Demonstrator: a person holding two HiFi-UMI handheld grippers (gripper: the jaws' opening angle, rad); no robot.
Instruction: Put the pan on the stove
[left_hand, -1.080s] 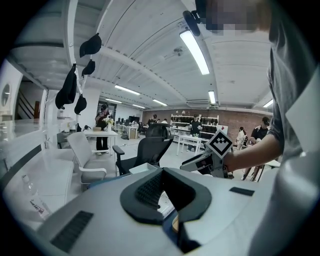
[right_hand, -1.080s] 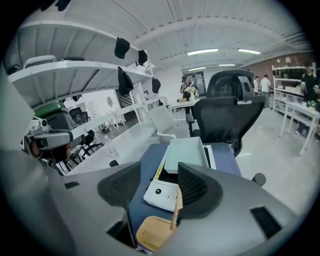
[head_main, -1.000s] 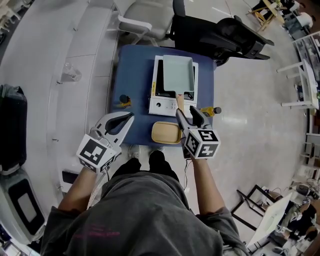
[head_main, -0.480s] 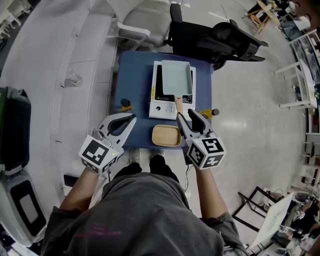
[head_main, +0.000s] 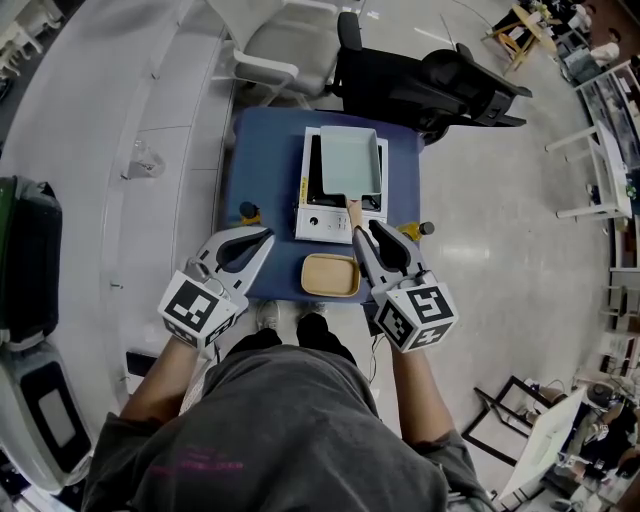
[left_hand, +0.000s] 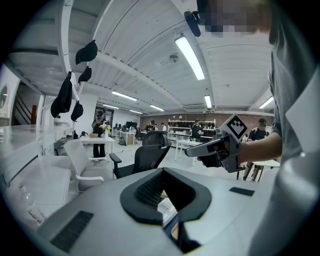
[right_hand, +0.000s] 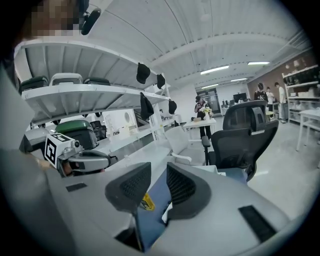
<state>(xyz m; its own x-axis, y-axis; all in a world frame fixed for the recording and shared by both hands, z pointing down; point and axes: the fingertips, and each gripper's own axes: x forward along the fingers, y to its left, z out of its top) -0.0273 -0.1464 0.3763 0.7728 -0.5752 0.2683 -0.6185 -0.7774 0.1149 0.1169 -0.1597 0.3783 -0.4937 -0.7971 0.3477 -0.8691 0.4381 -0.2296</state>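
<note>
Pan (head_main: 352, 160) sat square on the stove (head_main: 318, 215), handle (head_main: 353, 211) pointing toward the person, so the job looked done. Right gripper (head_main: 366, 232) hung just short of that handle, jaws part open and closing on nothing. Left gripper (head_main: 262, 237) idled aside, jaws together, empty.

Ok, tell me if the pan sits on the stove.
Yes, the head view shows the green pan lying on the white stove.
</note>
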